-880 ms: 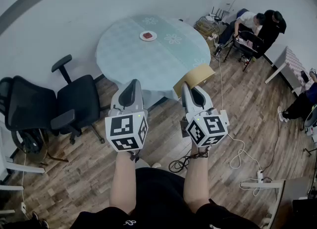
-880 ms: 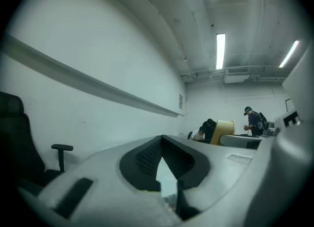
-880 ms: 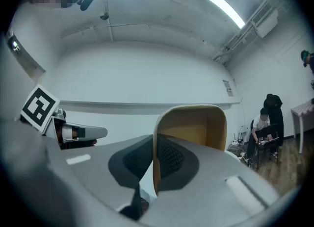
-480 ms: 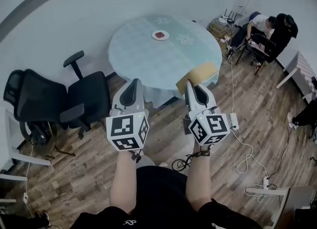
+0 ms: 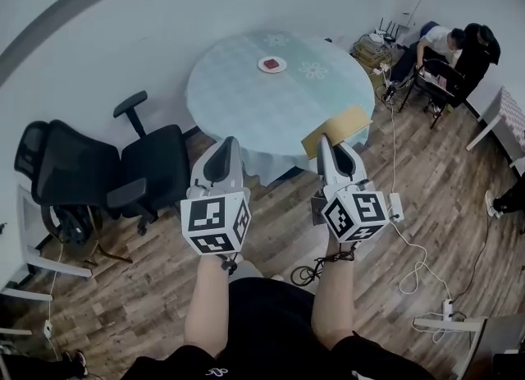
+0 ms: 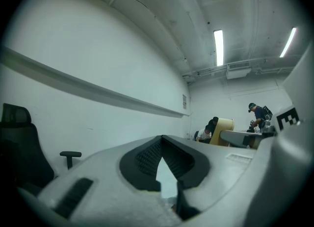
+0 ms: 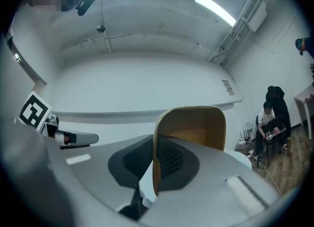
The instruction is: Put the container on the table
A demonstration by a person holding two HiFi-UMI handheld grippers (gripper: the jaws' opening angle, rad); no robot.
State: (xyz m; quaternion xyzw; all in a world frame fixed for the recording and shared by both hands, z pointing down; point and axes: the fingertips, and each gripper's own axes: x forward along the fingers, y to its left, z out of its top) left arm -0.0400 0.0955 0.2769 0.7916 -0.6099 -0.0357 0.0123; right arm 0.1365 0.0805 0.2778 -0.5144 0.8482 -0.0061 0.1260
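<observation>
A tan, open-topped container (image 5: 336,127) is held by its wall in my right gripper (image 5: 329,148), which is shut on it; in the right gripper view the container (image 7: 194,128) stands upright between the pads of that gripper (image 7: 156,148). The container hangs in the air at the near edge of the round, pale green table (image 5: 246,103), over the floor. My left gripper (image 5: 221,151) is held level beside it, shut with nothing in it; the left gripper view shows its tips (image 6: 163,142) meeting.
A small white plate with something red (image 5: 271,64) sits on the far side of the table. Two black office chairs (image 5: 156,175) (image 5: 61,169) stand to the left. People sit at the back right (image 5: 447,46). Cables (image 5: 410,247) lie on the wooden floor.
The table and chairs have shifted right and a little lower in the head view. Both grippers keep their pose, the right one still shut on the container.
</observation>
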